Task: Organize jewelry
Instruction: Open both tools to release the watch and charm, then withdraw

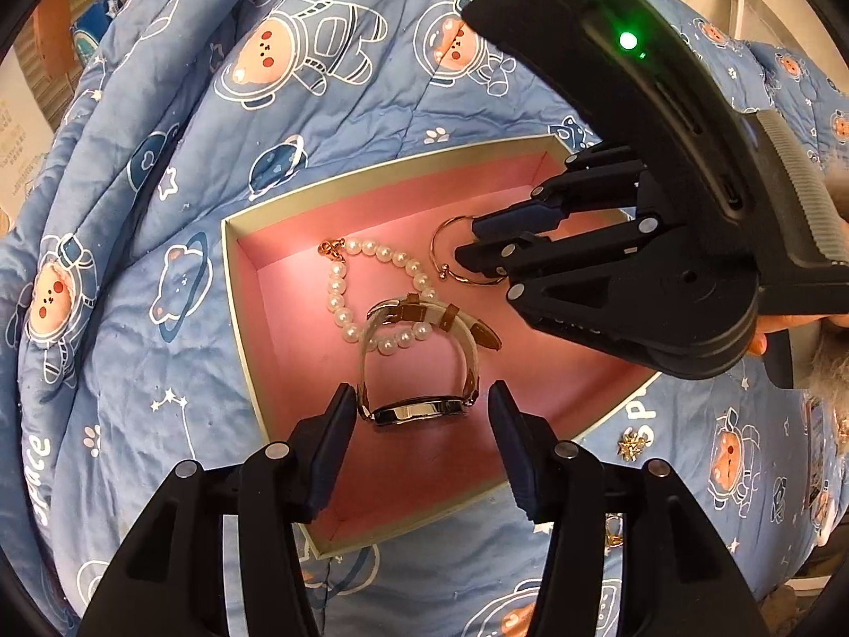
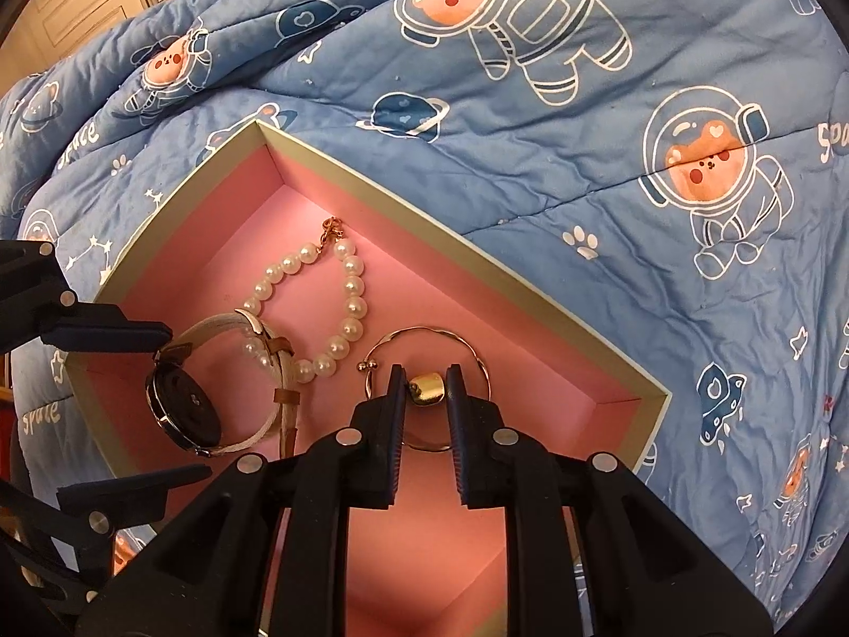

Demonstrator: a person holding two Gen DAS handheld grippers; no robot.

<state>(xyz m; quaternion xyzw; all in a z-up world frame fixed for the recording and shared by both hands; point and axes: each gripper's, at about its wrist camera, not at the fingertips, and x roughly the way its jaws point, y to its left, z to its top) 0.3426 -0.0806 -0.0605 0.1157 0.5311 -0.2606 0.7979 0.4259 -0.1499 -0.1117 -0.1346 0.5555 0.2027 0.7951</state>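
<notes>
A pink-lined box [image 1: 249, 286] [image 2: 530, 286] lies on a blue quilt. In it are a pearl bracelet [image 1: 339, 297] [image 2: 350, 292], a gold bangle [image 1: 440, 255] [image 2: 424, 332] and a watch with a cream and brown strap [image 1: 419, 409] [image 2: 183, 409]. My left gripper [image 1: 422, 398] is open, one finger on each side of the watch face. My right gripper [image 2: 424, 385] [image 1: 469, 244] is shut on a small gold ring [image 2: 427, 388] and holds it over the bangle inside the box.
The quilt [image 1: 159, 159] [image 2: 637, 212] with astronaut bears surrounds the box. A small gold star-shaped piece [image 1: 632, 446] and another gold piece [image 1: 614, 533] lie on the quilt at the box's near right. Doors [image 2: 79, 5] stand far left.
</notes>
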